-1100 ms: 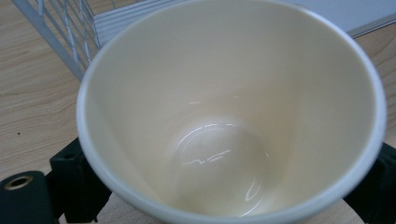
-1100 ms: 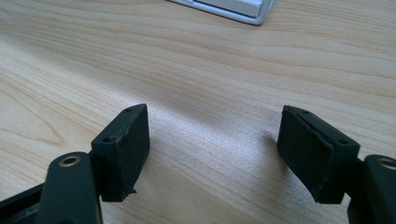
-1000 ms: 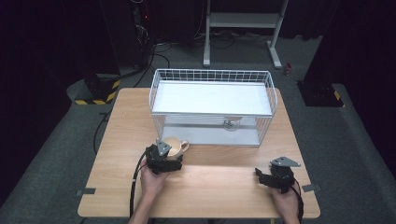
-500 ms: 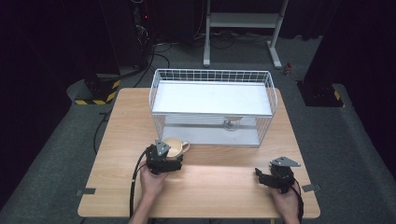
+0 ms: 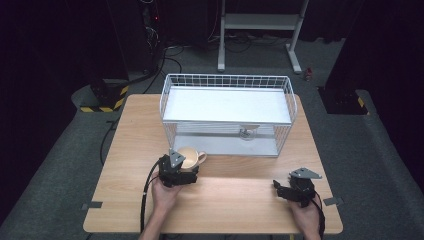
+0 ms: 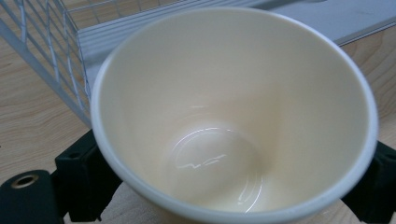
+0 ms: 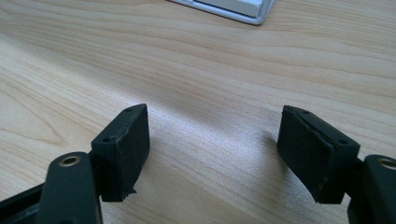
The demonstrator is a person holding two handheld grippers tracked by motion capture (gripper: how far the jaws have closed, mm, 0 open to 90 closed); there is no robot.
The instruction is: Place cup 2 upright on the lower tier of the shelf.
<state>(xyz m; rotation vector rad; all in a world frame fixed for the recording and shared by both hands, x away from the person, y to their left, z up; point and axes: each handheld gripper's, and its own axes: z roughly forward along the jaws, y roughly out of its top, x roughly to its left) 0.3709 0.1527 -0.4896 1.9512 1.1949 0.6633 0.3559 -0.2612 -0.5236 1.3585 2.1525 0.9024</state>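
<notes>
Left claw [image 5: 184, 169] clamped around cream ceramic mug [image 5: 190, 158], just before white wire basket [image 5: 227, 112]: lift level, clearing its rim.

table [image 5: 125, 150] brightly lit | surroundings dark | close-ups perhaps slightly soft

One overhead camera, two riding close on the tongs.
High view looks down on the desk [image 5: 125, 150]; both tong views skim it, sharing the wire basket [image 5: 227, 85] at frame top.
</notes>
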